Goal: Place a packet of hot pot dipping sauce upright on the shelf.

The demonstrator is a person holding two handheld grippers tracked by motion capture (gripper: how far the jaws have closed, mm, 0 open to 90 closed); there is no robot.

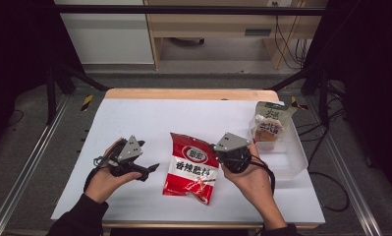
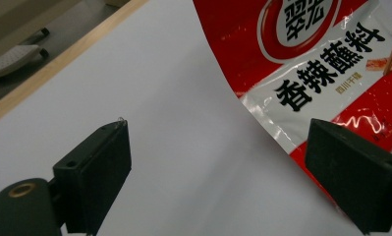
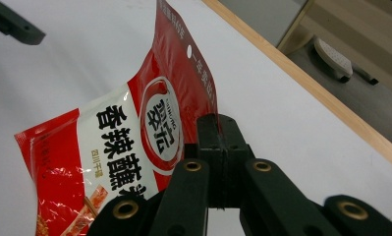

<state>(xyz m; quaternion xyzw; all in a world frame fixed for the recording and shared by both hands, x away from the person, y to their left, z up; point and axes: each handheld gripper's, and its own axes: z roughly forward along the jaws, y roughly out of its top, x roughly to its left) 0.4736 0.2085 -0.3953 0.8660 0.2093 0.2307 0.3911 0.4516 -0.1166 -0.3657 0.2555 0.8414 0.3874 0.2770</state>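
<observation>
Item: red seasoning packet (image 1: pixel 192 167), glossy, with a white band of black characters and a round red-and-white logo. It sits near the middle of the white table (image 1: pixel 149 118), between the two hands. In the right gripper view its top edge, with a small hang hole, is lifted off the surface while the lower part hangs toward the table.

Right gripper (image 1: pixel 222 150): jaws pressed together, pinching the packet's edge near the logo. The hand holding it comes in from the bottom right of the high view, with a grey three-cornered plate on top.

Left gripper (image 1: pixel 152 168): jaws spread wide, nothing between them. Held at the packet's left side, pointing toward it. In the left gripper view the right-hand jaw overlaps the packet's red lower edge; whether it touches cannot be told.

Clear plastic bin (image 1: pixel 294 152): at the table's right edge, just beside the right hand.

Spouted pouch (image 1: pixel 269 125): pale green top, orange and white label, standing upright in the far end of the bin.

Table edge: a light wooden strip (image 1: pixel 191 94) runs along the far side.
</observation>
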